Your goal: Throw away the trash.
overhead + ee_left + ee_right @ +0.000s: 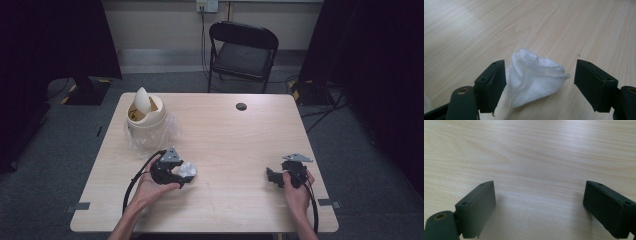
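1. Worktop (225,135): light wood; lidded bin (145,117) in a clear bag at far left.
2. Right gripper (539,202): jaws wide, nothing btwn; rests near right edge.
3. Left gripper (540,82): jaws apart, straddling crumpled tissue (534,77), one pad touching, other clear; no grip yet.
4. Step: grasp; next prob. squeeze shut, lift, carry to bin.

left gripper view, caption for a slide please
Open left gripper straddling a crumpled white tissue on the wooden table.
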Action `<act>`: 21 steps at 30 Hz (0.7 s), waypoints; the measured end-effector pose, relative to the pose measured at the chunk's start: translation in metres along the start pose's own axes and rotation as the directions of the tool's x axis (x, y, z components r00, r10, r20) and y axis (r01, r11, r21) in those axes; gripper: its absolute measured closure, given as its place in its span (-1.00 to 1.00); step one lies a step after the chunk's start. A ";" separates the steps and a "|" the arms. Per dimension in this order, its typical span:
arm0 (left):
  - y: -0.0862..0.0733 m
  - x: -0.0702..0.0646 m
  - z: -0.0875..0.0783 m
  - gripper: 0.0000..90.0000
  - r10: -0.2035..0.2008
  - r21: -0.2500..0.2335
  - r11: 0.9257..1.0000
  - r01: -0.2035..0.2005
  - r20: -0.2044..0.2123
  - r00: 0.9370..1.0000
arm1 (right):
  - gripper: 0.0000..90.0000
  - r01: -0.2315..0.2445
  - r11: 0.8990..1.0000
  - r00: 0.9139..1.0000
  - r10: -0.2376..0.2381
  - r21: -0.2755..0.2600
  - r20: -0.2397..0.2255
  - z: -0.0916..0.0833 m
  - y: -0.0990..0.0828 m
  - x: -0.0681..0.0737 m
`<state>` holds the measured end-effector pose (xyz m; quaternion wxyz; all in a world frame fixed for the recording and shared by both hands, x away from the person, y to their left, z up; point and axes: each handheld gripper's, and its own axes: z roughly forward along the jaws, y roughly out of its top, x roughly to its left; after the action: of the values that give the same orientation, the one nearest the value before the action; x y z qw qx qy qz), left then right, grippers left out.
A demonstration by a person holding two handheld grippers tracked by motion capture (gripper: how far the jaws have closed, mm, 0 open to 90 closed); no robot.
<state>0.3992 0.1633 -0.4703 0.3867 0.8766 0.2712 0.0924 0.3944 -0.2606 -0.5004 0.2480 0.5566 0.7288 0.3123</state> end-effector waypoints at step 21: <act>-0.003 0.000 0.013 0.80 0.037 0.026 0.999 -0.036 -0.025 0.999 | -0.78 0.000 1.000 1.000 0.000 -0.001 0.000 0.000 0.000 0.000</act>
<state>0.4029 0.1565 -0.4816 0.3701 0.8850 0.2613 0.1073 0.3943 -0.2605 -0.5005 0.2484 0.5564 0.7287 0.3127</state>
